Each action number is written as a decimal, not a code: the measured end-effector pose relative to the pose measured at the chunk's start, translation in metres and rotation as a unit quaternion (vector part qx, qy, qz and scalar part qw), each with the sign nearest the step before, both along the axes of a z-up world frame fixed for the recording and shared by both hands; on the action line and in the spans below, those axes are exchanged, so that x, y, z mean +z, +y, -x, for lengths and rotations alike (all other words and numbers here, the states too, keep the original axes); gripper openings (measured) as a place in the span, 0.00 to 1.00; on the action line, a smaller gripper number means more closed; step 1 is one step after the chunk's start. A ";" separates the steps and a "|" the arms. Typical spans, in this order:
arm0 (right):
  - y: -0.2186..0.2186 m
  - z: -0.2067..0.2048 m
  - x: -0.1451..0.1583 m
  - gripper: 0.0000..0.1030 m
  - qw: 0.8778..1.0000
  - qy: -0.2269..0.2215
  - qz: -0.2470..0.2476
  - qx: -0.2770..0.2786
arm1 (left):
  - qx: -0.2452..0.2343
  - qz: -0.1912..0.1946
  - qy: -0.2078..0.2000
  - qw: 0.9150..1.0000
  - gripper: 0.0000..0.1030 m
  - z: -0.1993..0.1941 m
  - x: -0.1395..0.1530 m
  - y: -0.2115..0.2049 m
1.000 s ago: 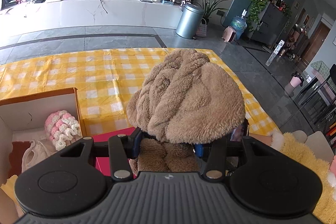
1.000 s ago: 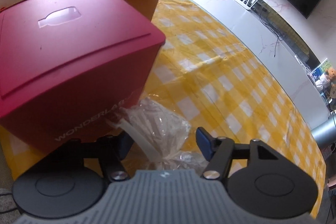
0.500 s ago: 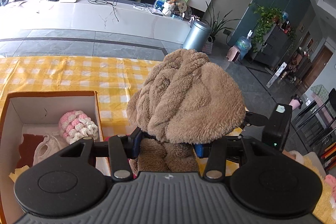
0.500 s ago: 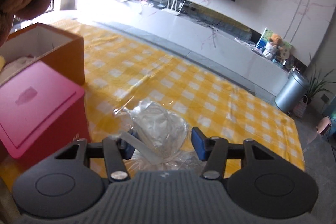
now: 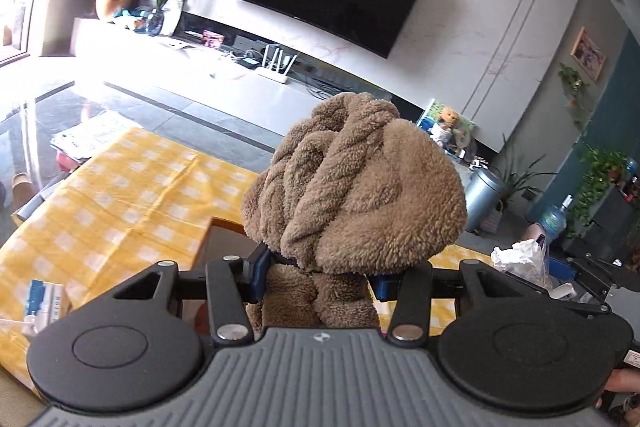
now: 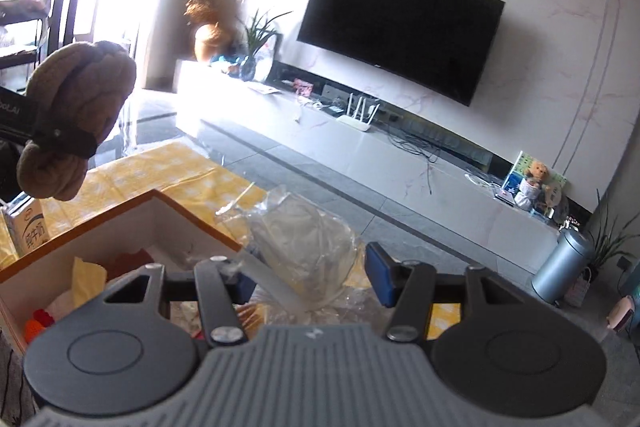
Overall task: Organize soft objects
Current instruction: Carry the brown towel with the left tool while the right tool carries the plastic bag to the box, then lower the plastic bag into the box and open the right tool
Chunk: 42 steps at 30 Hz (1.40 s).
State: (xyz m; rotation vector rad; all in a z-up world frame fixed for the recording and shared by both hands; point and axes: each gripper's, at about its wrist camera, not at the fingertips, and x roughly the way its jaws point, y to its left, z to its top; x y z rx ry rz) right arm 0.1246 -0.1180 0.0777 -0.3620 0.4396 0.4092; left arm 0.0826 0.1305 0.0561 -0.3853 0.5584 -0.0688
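Note:
My left gripper [image 5: 318, 277] is shut on a brown fluffy plush bundle [image 5: 356, 187] and holds it in the air above the yellow checked table [image 5: 120, 203]. It also shows in the right wrist view [image 6: 76, 119], up at the left. My right gripper [image 6: 308, 275] is shut on a crumpled clear plastic bag [image 6: 304, 247] and holds it over the corner of the open cardboard box [image 6: 168, 203]. The box holds several soft items, one yellow [image 6: 86, 279] and one red [image 6: 38, 323]. The right gripper with its bag shows in the left wrist view [image 5: 524, 259].
A milk carton [image 6: 28, 231] stands left of the box. Small cartons [image 5: 44, 303] lie at the table's left edge. A TV wall, a low white cabinet [image 6: 360, 151] and a metal bin [image 6: 560, 259] lie beyond the table.
Both grippers have lifted and tilted upward, keeping their loads. The right gripper moved from beside the red box to over the cardboard box corner. The left view now looks over the table's far end.

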 end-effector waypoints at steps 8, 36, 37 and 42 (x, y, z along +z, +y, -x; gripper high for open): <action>0.100 -0.052 -0.037 0.53 0.990 0.119 0.055 0.055 | 0.028 -0.012 0.016 0.999 0.53 0.000 -0.022 0.032; 0.182 -0.106 -0.177 0.54 0.947 0.270 0.169 -0.028 | 0.022 0.030 0.041 0.998 0.53 0.003 -0.033 0.062; 0.181 -0.108 -0.179 0.55 0.947 0.274 0.167 -0.031 | 0.020 0.029 0.042 0.999 0.53 0.003 -0.033 0.061; 0.182 -0.098 -0.171 0.61 0.950 0.267 0.163 -0.012 | 0.008 0.017 0.047 0.999 0.53 0.000 -0.035 0.057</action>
